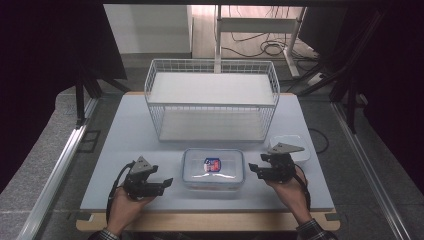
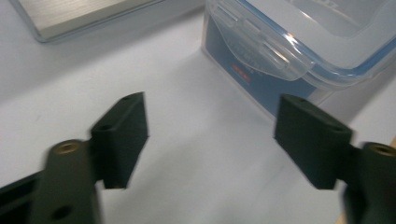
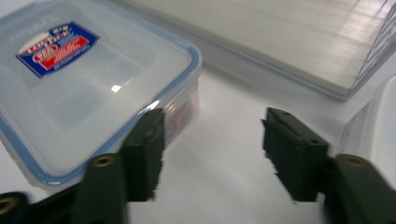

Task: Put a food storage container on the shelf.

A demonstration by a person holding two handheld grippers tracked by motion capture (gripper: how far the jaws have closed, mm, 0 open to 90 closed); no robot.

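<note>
Left gripper [image 1: 167, 182] and right gripper [image 1: 253, 169] flank the lidded box [image 1: 213, 168] on the bench [image 1: 125, 130], jaws apart, holding nothing. Both gripper views cut the box off and blur it.

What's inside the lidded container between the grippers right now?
Through the clear lid of the container nothing distinct shows; a label covers part, and the frosted plastic hides any contents.

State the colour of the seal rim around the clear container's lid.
Blue, running around the container lid; clearest in the right gripper view.
</note>
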